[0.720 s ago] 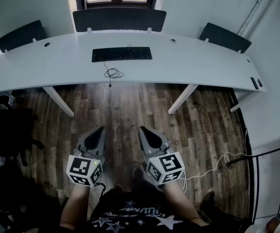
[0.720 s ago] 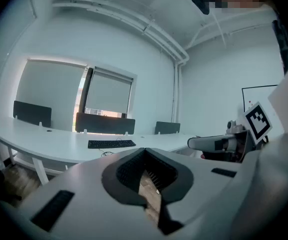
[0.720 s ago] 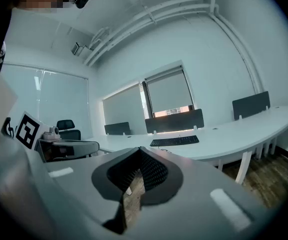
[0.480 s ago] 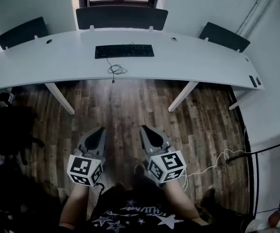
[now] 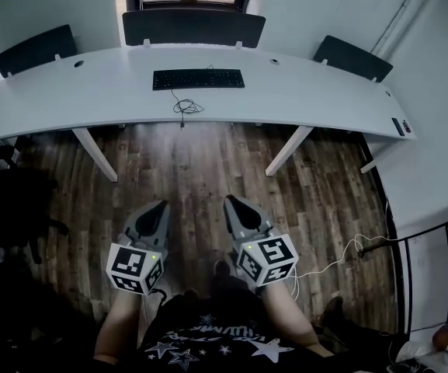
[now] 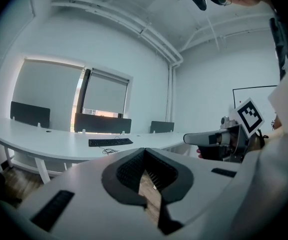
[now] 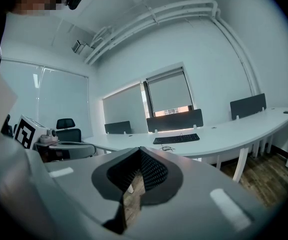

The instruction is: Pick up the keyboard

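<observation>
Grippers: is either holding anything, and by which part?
Nothing is held. Left gripper and right gripper are shut and empty; the keyboard lies untouched on the desk.

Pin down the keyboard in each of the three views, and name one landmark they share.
Head view: keyboard at top centre.
Left gripper view: keyboard left of centre, small and far off.
Right gripper view: keyboard just right of centre.
Shared landmark: the dark panel standing right behind it, also seen in the left gripper view and the right gripper view.
</observation>
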Tool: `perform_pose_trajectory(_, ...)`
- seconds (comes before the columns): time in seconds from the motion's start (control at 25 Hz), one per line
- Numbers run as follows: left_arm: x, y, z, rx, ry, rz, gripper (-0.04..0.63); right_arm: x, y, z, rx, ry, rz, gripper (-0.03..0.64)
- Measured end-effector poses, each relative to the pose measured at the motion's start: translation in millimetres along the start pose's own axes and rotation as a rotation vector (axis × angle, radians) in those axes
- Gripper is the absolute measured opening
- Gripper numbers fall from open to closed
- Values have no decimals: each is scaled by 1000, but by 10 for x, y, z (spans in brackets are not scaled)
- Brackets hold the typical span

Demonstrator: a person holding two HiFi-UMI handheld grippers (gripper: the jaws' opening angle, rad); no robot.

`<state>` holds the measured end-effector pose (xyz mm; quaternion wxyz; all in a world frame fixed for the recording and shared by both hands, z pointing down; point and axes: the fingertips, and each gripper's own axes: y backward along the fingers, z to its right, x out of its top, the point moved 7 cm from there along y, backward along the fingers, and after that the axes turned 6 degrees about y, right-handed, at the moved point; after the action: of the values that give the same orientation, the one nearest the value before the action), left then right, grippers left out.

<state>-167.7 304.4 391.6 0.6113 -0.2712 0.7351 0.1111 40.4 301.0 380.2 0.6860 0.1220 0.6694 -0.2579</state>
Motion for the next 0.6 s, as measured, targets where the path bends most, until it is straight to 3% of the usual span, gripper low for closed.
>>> perform_pose_trajectory(0.24, -60, 149, -48, 1, 17, -3, 9, -34, 32, -129, 0, 1, -13, 2)
perform_pose_trajectory(0.44, -88, 259, -49, -1, 12, -3, 9, 77, 215, -152, -50, -73, 147, 2)
perform_pose_trajectory(0.6, -101, 276, -101, 9, 15, -6, 9, 1, 262, -82, -91, -67, 130, 3)
